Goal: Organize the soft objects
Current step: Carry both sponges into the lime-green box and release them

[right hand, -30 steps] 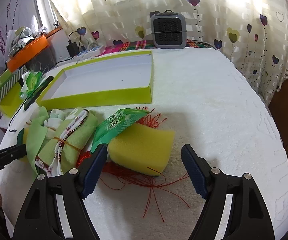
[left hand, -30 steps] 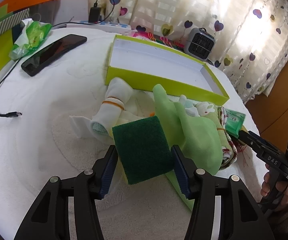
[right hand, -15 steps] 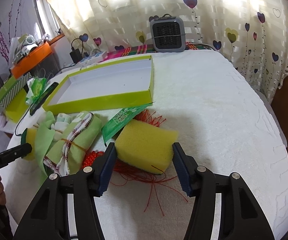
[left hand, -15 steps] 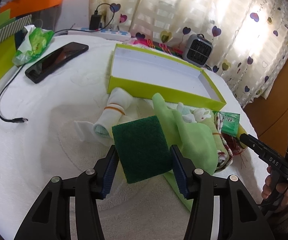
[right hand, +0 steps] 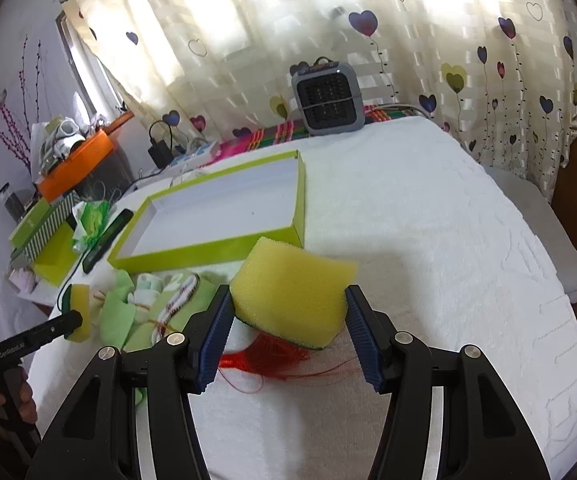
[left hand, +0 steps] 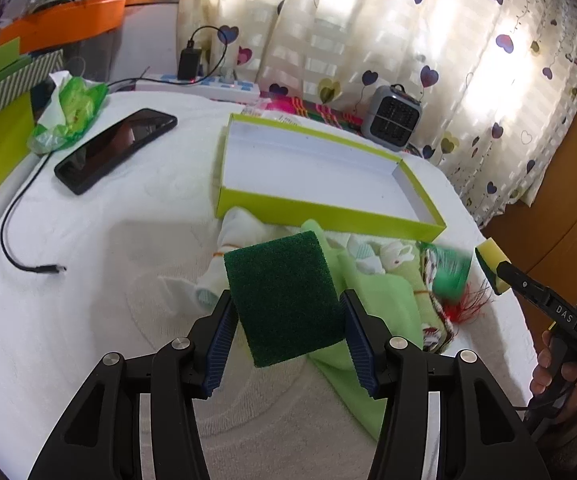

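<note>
Blurring hides the green packet near the lime box. Before that box, the left gripper clamps a green-faced sponge, the right gripper a yellow sponge, both above the white tablecloth; heart-print curtains hang behind.

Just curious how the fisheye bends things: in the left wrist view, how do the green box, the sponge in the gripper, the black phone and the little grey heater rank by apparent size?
1. Green box
2. Sponge and black phone: alike; the sponge is nearest the camera, so I won't rank them.
3. Grey heater
</note>
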`<state>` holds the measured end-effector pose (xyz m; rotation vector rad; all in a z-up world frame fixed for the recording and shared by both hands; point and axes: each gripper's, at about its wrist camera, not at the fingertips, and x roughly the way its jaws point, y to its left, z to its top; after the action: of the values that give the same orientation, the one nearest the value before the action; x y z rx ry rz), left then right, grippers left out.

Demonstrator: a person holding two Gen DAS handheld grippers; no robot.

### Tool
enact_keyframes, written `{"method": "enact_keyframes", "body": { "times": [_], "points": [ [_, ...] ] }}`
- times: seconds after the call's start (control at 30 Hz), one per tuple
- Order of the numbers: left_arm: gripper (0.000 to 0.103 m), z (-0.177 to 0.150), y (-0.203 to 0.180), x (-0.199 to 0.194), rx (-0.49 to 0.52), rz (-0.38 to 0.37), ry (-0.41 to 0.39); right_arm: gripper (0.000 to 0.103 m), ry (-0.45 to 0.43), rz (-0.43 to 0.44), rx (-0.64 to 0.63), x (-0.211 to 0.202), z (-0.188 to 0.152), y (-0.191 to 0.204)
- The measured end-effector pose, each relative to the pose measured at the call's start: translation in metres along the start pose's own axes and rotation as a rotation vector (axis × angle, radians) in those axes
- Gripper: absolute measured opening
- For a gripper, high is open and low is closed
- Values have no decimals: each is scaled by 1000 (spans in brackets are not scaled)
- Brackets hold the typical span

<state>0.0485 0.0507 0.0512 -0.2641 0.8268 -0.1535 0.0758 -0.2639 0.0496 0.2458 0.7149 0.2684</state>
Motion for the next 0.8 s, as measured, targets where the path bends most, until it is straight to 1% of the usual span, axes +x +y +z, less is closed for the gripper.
{"method": "enact_keyframes", "body": {
  "times": [0.17,0.4,0.63,0.8],
  "points": [
    [51,9,-2,-3,4,-2,-21,57,-18,17,24,-4,5,-3],
    [51,22,0,-3,14,3,-31,57,-41,15,9,-6,15,1],
    [51,46,-4,3,43,4,-34,57,-47,30,-21,0,33,13],
    [51,65,-4,15,54,-4,-20,57,-40,33,-56,11,48,24]
  ]
}}
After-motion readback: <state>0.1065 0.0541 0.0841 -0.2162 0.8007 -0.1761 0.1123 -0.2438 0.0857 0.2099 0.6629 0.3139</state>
